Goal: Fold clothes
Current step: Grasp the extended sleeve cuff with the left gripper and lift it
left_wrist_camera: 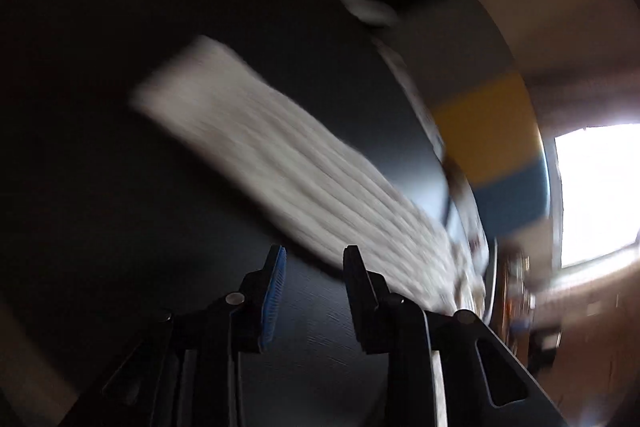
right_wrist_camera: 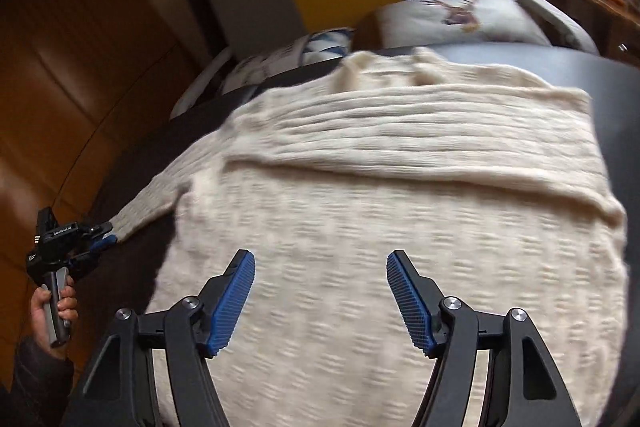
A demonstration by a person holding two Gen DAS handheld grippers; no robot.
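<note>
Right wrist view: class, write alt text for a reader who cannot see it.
A cream knitted sweater lies spread on a dark table, one sleeve already folded across its chest, with the open right tool hovering above its body. At far left, a hand holds the left tool by the other sleeve's cuff; cushions lie behind.

Chunky ribbed cream knit sweater [right_wrist_camera: 400,195], matt dark table [right_wrist_camera: 612,83] w/ faint grain, glossy wood floor [right_wrist_camera: 60,75].

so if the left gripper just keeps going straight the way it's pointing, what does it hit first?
Probably the cream sweater sleeve. The left gripper is open, with the sleeve's edge just past its fingertips on the dark table. The picture is blurred and depth unclear, so it might touch tabletop first.
</note>
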